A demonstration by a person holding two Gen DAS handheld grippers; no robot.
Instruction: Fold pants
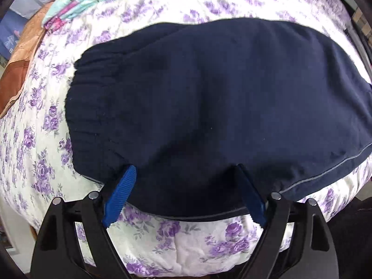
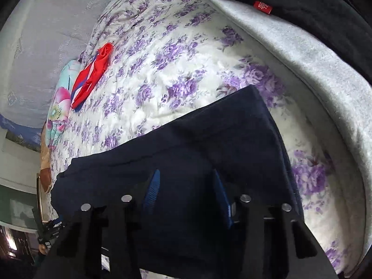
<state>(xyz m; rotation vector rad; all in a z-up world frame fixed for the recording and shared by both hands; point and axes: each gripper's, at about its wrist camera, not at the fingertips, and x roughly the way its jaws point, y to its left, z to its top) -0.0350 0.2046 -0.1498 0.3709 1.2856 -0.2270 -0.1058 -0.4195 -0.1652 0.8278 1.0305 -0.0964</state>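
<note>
The fingers of the left gripper [image 1: 186, 174] stand spread wide, their blue pads [image 1: 121, 193] reaching onto the near edge of the dark navy pants [image 1: 209, 97], with cloth lying between them but nothing pinched; the fingers of the right gripper [image 2: 186, 186] are likewise apart, tips resting on or just above the pants [image 2: 186, 144], and whether they touch the fabric cannot be told. The pants lie flat on the flowered bedspread [image 1: 162, 239], stretching ahead of the left fingers, with the ribbed elastic waistband [image 1: 93, 97] to the left of the left fingertips and a thin pale seam line [image 1: 325, 172] running off to the right. Ahead of the right fingers the cloth ends in a squared corner, and beyond it lie a grey blanket [image 2: 313, 69] and a red garment [image 2: 93, 74], well apart from the pants. The cloth looks like a soft, thick knit: light, limp, not slippery, likely to sag and drape when lifted, and to drag a little on the quilt. A sound hold seems to be the near edge between each pair of fingers, pinching both layers together, with the waistband giving the firmer, thicker grip on the left
</note>
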